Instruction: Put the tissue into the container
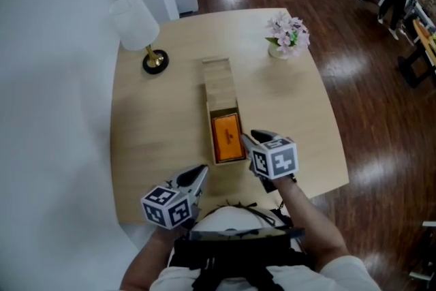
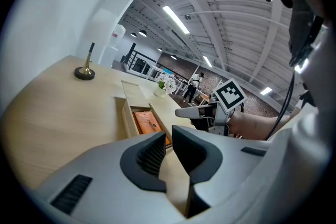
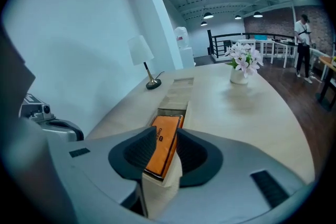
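The long wooden container lies mid-table with its lid slid toward the far end. An orange tissue pack lies flat in the uncovered near half. My right gripper hovers at the box's right rim near the pack. In the right gripper view the pack shows through the narrow gap between the jaws of the right gripper, and I see no pad pressing on it. My left gripper hangs near the front table edge, left of the box's near end. In the left gripper view its jaws stand almost closed with nothing between them.
A white-shaded lamp on a dark round base stands at the table's far left. A small vase of pink flowers sits at the far right. Dark wood floor surrounds the table, and white furniture stands beyond.
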